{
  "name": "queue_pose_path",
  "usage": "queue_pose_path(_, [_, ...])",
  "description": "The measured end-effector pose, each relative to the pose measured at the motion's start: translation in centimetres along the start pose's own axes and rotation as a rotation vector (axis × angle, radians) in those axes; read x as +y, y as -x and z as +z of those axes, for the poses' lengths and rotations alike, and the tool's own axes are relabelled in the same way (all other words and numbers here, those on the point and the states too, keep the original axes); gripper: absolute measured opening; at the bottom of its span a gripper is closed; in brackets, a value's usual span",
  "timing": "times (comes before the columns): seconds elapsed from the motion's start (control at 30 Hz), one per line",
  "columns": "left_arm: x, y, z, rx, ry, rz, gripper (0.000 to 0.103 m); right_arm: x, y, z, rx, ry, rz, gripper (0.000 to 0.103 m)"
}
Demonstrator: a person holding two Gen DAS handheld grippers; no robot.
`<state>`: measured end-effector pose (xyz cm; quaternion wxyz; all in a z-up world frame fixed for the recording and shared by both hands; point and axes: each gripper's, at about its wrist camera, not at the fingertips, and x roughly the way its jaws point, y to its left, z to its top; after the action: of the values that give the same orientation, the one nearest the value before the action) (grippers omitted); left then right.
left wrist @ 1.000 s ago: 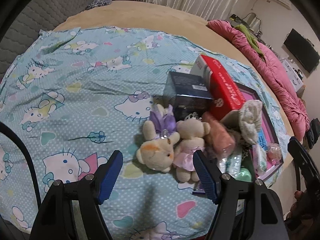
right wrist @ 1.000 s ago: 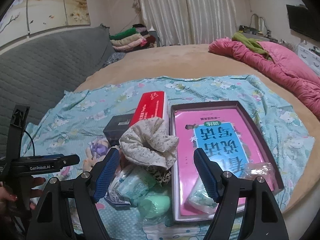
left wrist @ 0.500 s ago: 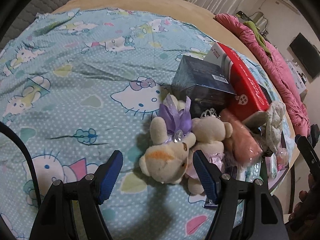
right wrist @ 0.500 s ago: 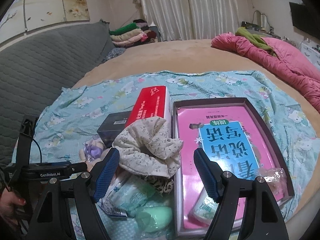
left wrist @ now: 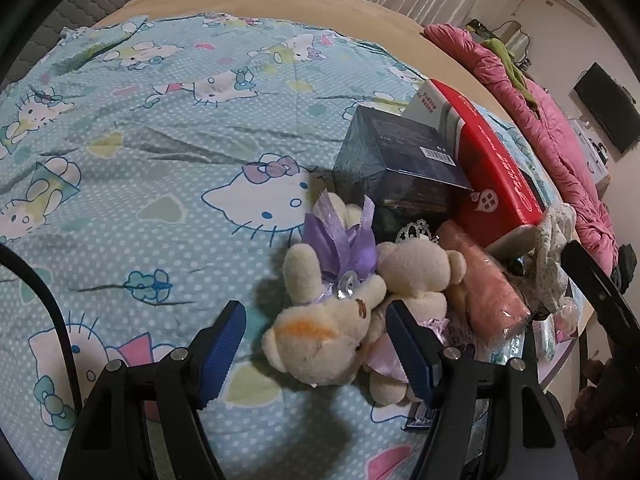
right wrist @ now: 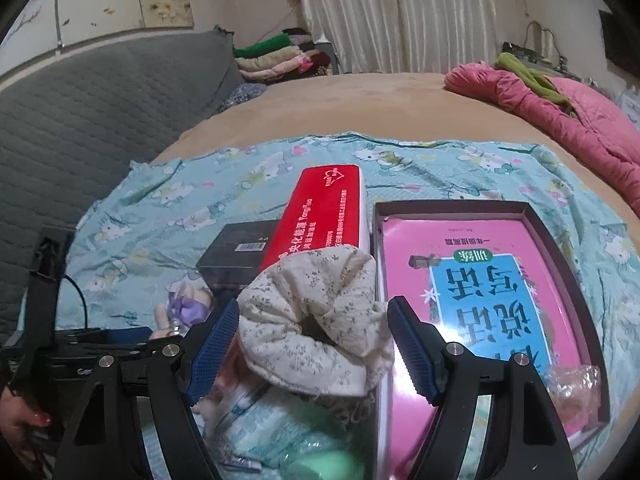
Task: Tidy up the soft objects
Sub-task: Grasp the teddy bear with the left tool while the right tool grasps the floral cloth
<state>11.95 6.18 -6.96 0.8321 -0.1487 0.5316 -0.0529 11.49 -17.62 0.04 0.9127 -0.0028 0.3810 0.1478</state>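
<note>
Each hand-held black plastic left gripper (left wrist: 316,344) and black plastic right gripper (right wrist: 314,346) had two angled arms ending in blue pads with a fine ribbed texture (left wrist: 218,350), and a round silver screw (left wrist: 178,354) sat at each arm's joint. In the right wrist view, the other gripper's black body (right wrist: 48,356) bore partly hidden white lettering, with a thin black cable (right wrist: 78,300) looping beside it. The person's hand (right wrist: 20,424) there wore red nail polish.

A red carton (right wrist: 324,216) leans on a dark box (right wrist: 236,254) beside a pink book (right wrist: 472,292) in a tray (right wrist: 560,248) on the cartoon-cat sheet (left wrist: 160,140), a pink quilt (right wrist: 560,116) heaped at the bed's far right edge.
</note>
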Motion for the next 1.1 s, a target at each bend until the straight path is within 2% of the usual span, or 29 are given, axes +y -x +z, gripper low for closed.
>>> queue_pose_path(0.3, [0.5, -0.6, 0.2, 0.002, 0.004, 0.000, 0.072, -0.1, -1.5, 0.2, 0.005, 0.005, -0.002, 0.078])
queue_pose_path(0.37, [0.7, -0.6, 0.3, -0.006, 0.013, -0.006, 0.072, -0.3, -1.4, 0.2, 0.002, -0.003, 0.000, 0.065])
queue_pose_path(0.4, [0.8, -0.6, 0.3, -0.008, 0.017, -0.009, 0.072, -0.3, -1.4, 0.2, 0.003, 0.000, -0.007, 0.054])
queue_pose_path(0.43, [0.8, -0.7, 0.3, -0.008, 0.019, -0.010, 0.072, -0.3, -1.4, 0.2, 0.007, 0.005, -0.009, 0.048])
queue_pose_path(0.53, [1.0, -0.8, 0.5, -0.013, 0.023, -0.014, 0.072, -0.6, -1.2, 0.0, 0.005, 0.010, -0.013, 0.034])
queue_pose_path(0.67, [1.0, -1.0, 0.6, -0.021, 0.036, -0.022, 0.072, -1.8, -1.0, 0.0, 0.018, -0.017, 0.019, 0.021])
queue_pose_path(0.7, [1.0, -1.1, 0.5, -0.024, 0.034, -0.023, 0.069, -2.1, -1.0, 0.0, 0.020, -0.031, 0.031, 0.018])
queue_pose_path(0.73, [1.0, -1.1, 0.5, -0.030, 0.034, -0.022, 0.066, -2.4, -0.9, -0.1, 0.022, -0.041, 0.049, 0.017])
queue_pose_path(0.83, [0.8, -1.3, 0.5, -0.025, 0.032, -0.069, 0.044, -2.4, -0.5, -0.3, 0.016, -0.036, 0.053, 0.016])
queue_pose_path(1.1, [0.5, -1.2, 0.3, -0.038, 0.022, -0.075, 0.040, -2.5, 1.0, -0.1, -0.028, -0.040, 0.070, 0.015])
